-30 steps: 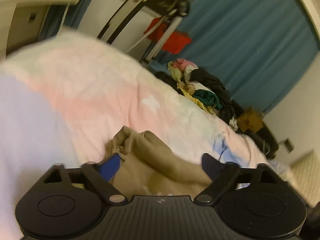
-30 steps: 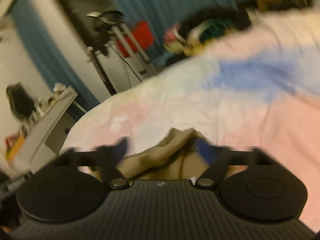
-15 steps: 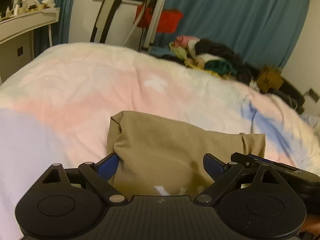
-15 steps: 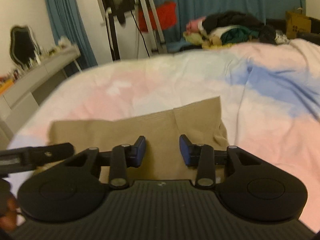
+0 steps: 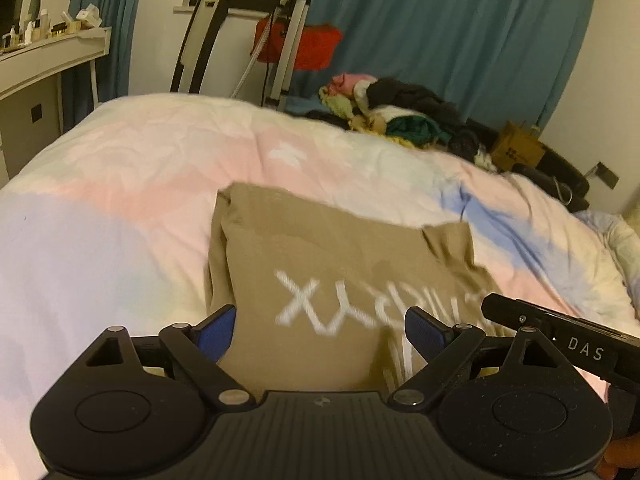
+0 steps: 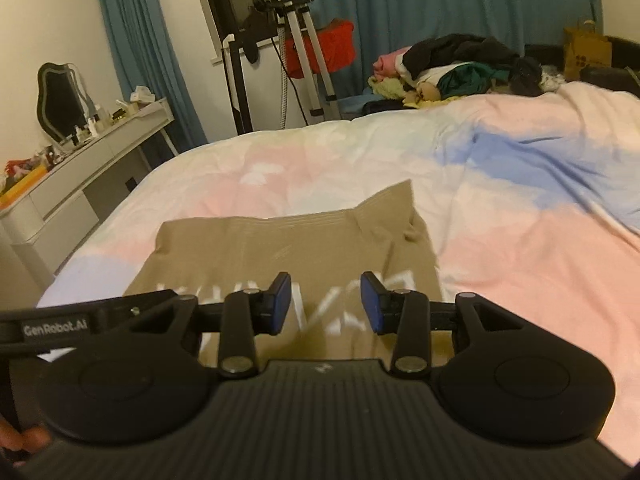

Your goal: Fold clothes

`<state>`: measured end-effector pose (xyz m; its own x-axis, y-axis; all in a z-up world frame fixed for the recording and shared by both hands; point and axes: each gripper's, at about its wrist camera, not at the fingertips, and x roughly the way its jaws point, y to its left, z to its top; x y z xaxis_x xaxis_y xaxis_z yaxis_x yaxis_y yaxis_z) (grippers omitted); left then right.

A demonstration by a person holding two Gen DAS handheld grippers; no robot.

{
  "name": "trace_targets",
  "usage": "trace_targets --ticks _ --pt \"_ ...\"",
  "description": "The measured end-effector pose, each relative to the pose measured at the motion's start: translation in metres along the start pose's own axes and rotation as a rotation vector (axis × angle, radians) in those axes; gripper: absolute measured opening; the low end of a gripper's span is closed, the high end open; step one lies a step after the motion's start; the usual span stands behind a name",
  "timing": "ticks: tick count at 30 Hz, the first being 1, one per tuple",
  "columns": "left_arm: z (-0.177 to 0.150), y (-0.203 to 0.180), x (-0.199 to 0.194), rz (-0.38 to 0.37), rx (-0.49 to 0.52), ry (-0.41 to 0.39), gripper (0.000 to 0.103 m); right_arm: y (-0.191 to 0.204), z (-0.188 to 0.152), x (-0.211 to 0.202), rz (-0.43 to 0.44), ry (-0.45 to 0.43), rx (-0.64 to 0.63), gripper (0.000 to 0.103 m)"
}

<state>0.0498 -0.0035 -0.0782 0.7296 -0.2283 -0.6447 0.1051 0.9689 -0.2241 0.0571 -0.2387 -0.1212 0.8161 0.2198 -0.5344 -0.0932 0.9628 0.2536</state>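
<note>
A pastel duvet [image 6: 520, 240], blue curtains [image 5: 460, 40], a white dresser [image 6: 92, 168].

Open duvet [image 6: 520, 248] all around; clothes pile [image 6: 460, 68] well beyond

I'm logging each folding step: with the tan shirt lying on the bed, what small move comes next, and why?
Probably lower both tongs to the tan shirt's near edge and pinch it: the left tongs and the opening right tongs hold nothing.

Tan shirt [image 5: 320, 248] with white lettering on pink, white and blue bedding [image 5: 120, 184]; teal curtains [image 5: 460, 32].
</note>
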Motion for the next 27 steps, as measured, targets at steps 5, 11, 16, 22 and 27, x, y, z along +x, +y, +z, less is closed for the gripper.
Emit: trace_targets --ticks 5,11,16,22,27 --pt "-0.014 -0.009 0.007 0.047 0.054 0.062 0.091 0.001 -0.020 0.018 -0.050 0.131 -0.010 0.042" --pt "-0.018 0.008 -0.024 -0.061 -0.062 0.057 0.093 -0.004 -0.021 0.017 -0.043 0.138 0.031 0.042" --pt "-0.029 0.036 -0.026 -0.193 -0.282 0.155 0.096 -0.007 -0.021 0.017 -0.036 0.140 0.078 0.042" --pt "-0.033 0.062 0.017 -0.229 -0.509 0.233 0.090 -0.014 -0.020 0.013 -0.027 0.136 0.166 0.042" --pt "-0.034 0.077 0.029 -0.214 -0.626 0.169 0.057 -0.030 -0.012 0.004 0.103 0.140 0.371 0.070"
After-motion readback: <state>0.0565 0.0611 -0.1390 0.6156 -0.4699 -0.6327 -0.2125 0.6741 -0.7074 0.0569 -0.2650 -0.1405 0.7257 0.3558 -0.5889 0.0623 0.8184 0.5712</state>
